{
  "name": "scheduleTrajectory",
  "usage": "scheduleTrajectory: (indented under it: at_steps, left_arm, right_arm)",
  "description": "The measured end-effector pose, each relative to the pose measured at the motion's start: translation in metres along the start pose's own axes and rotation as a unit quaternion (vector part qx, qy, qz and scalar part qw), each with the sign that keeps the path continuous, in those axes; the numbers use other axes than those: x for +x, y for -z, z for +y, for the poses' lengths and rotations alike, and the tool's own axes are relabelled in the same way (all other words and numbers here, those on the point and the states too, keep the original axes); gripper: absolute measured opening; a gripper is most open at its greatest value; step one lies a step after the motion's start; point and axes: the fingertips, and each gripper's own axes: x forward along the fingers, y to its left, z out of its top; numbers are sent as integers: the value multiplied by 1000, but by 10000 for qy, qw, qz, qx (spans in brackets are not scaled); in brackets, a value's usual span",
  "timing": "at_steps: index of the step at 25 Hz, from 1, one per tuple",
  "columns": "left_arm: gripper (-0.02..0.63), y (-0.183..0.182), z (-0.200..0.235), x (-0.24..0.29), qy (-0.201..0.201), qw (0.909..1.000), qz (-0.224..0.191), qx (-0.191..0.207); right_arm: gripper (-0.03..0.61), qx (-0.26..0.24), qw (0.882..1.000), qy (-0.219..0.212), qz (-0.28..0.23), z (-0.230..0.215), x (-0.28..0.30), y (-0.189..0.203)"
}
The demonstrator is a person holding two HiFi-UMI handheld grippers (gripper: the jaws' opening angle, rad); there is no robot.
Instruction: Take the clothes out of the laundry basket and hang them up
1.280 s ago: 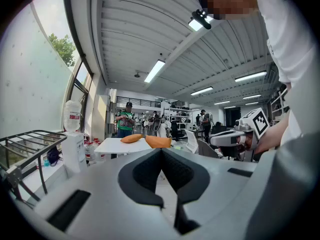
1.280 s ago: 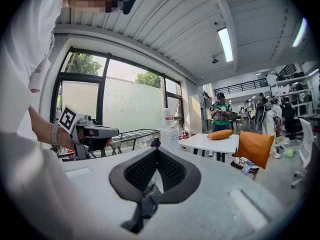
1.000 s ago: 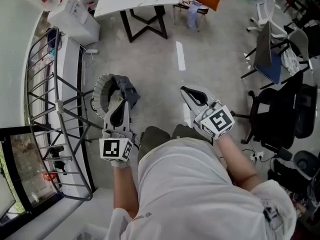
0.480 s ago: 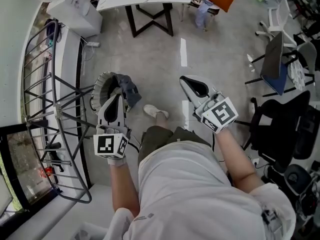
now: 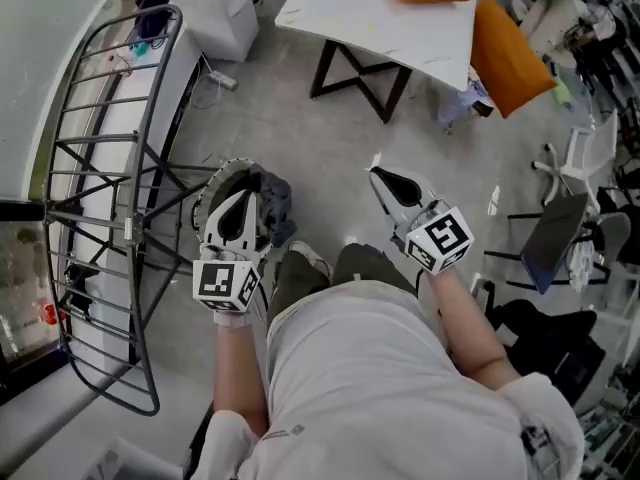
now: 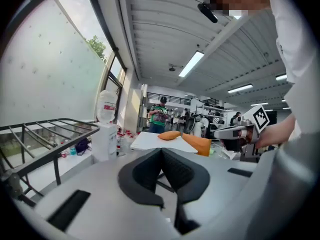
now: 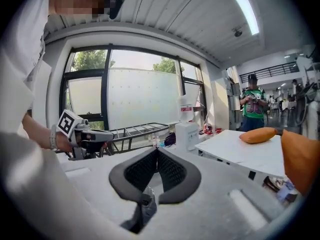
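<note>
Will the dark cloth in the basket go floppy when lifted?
Probably floppy: the cloth lies crumpled, drooping over the basket rim. Likely light, since it looks like soft fabric. It may dangle and snag on the rim.

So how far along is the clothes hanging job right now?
Done: nothing visible, the drying rack bars look bare. In hand: nothing, the left gripper and right gripper are both shut and empty. Left: the dark clothes lie in the laundry basket beside the rack, so every piece needs lifting out and hanging.
</note>
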Motion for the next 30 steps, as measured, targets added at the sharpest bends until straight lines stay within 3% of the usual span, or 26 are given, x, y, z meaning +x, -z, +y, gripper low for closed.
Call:
scheduleTrajectory:
  at_steps: [7,9,11,16,19,21,25,30]
  left_arm:
    - [0,5,94,-26,-1226,9917,10,-384]
    - [1,14,116,-41,-1707,9835,41,-593]
    - [0,27,134,-59,-2274,9698,126,-872]
    - [1,63,166,-82,-3423,9266,360,-1517]
    - [0,78,177,-87,-3933,9002,501,-1799]
    - [0,91,176,-95,-4337,8757,643,-2021]
    - [1,119,155,-113,-5182,8109,705,-2625]
    - [0,135,131,-113,-5730,7601,758,-2969]
  right_arm:
    - [6,-290,9914,-1150,548,10,123,-9]
    - [6,-438,9827,-1626,774,18,162,-7]
    - [6,-662,9679,-2171,1079,30,203,0]
    - [6,-1380,9185,-3255,1772,48,291,39]
    - [17,-1678,8813,-3856,2156,56,336,71]
    - [23,-1849,8521,-4242,2447,63,361,98]
    - [32,-2258,7905,-4795,3069,74,397,167]
    - [53,-2690,7483,-4801,3704,69,431,251]
